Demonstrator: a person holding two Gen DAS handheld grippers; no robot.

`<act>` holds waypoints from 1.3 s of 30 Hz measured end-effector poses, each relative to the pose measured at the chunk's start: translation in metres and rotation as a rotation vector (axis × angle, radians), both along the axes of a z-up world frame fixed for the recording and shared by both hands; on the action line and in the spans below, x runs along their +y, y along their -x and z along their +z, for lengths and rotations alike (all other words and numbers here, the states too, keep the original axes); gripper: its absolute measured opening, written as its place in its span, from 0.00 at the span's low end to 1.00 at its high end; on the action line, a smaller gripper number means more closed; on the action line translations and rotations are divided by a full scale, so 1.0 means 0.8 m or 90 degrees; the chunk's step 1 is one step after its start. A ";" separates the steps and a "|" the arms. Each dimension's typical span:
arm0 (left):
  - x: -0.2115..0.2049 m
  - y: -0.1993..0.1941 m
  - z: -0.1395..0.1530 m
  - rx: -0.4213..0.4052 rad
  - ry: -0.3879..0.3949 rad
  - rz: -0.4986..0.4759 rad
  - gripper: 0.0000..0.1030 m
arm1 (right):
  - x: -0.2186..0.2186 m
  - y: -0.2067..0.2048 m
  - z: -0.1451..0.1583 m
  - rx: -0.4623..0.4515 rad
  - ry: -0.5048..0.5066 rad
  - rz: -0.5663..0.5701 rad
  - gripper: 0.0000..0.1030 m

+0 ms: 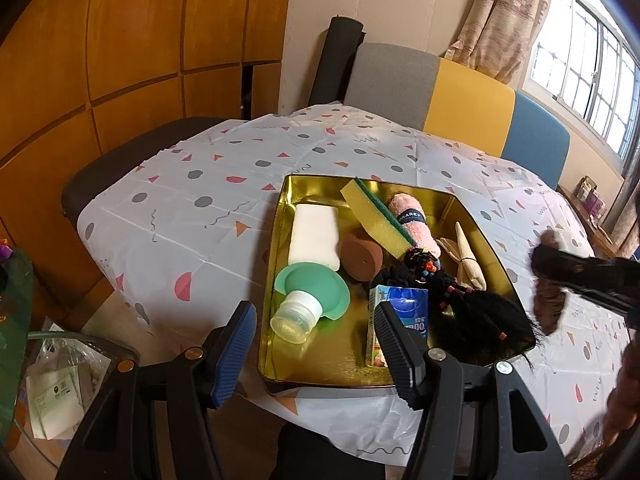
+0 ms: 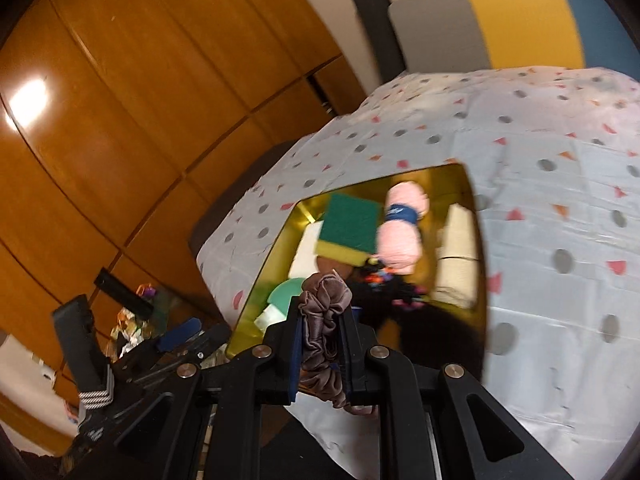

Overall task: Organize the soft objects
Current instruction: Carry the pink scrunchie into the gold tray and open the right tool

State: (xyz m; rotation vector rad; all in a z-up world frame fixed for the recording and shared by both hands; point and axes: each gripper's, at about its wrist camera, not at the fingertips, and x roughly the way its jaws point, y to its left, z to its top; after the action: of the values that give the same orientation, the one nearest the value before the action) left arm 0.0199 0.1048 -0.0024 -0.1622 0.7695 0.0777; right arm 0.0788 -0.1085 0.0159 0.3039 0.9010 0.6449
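We held the mauve satin scrunchie [image 2: 325, 332] pinched between the closed jaws of our right gripper [image 2: 322, 320], clamped across its gathered middle so the slack fabric would not slide out. It hung above the near edge of the gold tray [image 1: 280, 264], which sat on the counter [image 1: 180, 208] under a patterned cloth, presumably so we could drop it in with the rest. The tray already gathered the soft things: a yellow-green sponge [image 1: 376, 216], a rolled pink towel [image 1: 412, 220], a white foam block [image 1: 314, 236], a black braided hairpiece [image 1: 472, 312] and a tissue packet [image 1: 400, 304]. Our left gripper [image 1: 316, 316] waited at the tray's near side, jaws spread and empty, likely ready to steady the tray.
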 end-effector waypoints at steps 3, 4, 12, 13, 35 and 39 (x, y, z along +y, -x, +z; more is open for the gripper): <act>0.002 0.000 -0.001 0.002 0.000 0.002 0.60 | 0.027 -0.009 -0.020 0.016 0.030 0.004 0.15; 0.002 0.000 -0.001 0.002 -0.001 0.003 0.60 | 0.031 -0.015 -0.028 0.026 0.033 0.003 0.15; 0.001 -0.003 -0.007 0.009 -0.002 0.000 0.60 | 0.044 -0.047 -0.088 0.073 0.156 -0.041 0.15; 0.001 -0.004 -0.008 0.010 -0.003 0.000 0.60 | 0.044 -0.051 -0.096 0.084 0.153 -0.043 0.15; -0.002 -0.006 -0.018 0.022 -0.006 -0.003 0.60 | 0.039 -0.040 -0.109 0.092 0.149 -0.038 0.41; -0.004 -0.005 -0.017 0.020 -0.007 -0.004 0.60 | 0.030 -0.024 -0.086 0.055 0.153 -0.035 0.41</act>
State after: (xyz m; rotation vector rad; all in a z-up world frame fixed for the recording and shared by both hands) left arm 0.0240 0.1014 -0.0158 -0.1491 0.8010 0.0789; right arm 0.0981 -0.0846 -0.0526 0.1417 1.0391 0.4697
